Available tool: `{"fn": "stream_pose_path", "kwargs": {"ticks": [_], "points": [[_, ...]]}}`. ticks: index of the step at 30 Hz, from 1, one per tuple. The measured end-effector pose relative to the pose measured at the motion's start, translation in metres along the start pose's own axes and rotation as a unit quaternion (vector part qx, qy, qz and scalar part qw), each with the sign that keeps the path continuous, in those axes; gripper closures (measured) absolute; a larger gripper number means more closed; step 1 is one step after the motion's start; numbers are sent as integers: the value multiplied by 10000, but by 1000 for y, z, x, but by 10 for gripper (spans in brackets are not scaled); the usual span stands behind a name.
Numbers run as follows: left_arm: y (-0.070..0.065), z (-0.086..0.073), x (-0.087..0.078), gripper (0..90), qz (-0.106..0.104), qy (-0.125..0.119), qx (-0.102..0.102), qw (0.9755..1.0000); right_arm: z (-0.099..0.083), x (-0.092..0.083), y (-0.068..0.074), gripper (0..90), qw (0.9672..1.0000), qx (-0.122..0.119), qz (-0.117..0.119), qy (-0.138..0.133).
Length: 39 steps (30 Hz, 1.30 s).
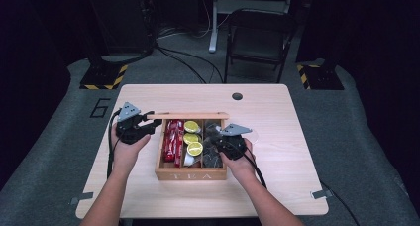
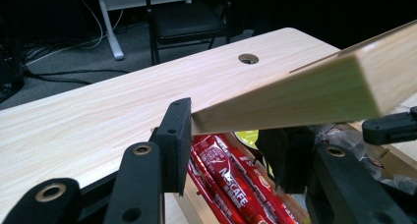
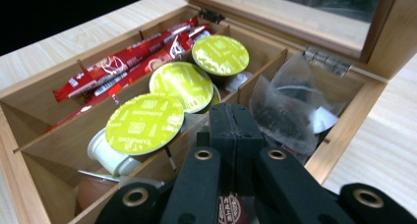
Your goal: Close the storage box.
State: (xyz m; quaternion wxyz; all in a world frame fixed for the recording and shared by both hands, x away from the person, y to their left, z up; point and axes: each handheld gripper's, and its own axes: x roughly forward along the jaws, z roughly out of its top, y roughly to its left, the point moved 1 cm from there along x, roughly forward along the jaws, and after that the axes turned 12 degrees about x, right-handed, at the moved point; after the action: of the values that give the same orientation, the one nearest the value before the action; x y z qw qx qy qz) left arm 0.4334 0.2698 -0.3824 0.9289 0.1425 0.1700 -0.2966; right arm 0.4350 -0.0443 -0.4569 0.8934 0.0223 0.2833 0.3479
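Left tongs (image 2: 231,135) clamp the raised lid (image 2: 314,89) of the box (image 1: 190,175). Right tongs (image 3: 235,128), pressed together over the sachet (image 3: 287,108) compartment, hold nothing discernible; closing the lid remains.

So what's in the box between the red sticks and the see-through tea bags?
The green-topped coffee capsules fill the middle compartment, between the red Nescafe sticks and the clear tea bags. The right gripper view shows it best.

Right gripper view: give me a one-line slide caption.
Right gripper, fingers shut, hovers over an open wooden tea box holding red coffee sticks, lime-lidded capsules and clear tea sachets.
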Motion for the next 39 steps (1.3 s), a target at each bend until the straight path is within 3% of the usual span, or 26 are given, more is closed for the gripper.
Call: {"fn": "stream_pose_path", "kwargs": {"ticks": [8,21,39], "points": [[1,0,0,568,-7,4,-1,10000,13,-12,-3,900,9998,-160,9,-105],[1,0,0,568,-5,-20,-11,10000,26,-27,-2,900,9996,-170,91,-186],[1,1,0,568,1,3,-11,10000,29,-42,-3,900,9997,-170,102,-150]]}}
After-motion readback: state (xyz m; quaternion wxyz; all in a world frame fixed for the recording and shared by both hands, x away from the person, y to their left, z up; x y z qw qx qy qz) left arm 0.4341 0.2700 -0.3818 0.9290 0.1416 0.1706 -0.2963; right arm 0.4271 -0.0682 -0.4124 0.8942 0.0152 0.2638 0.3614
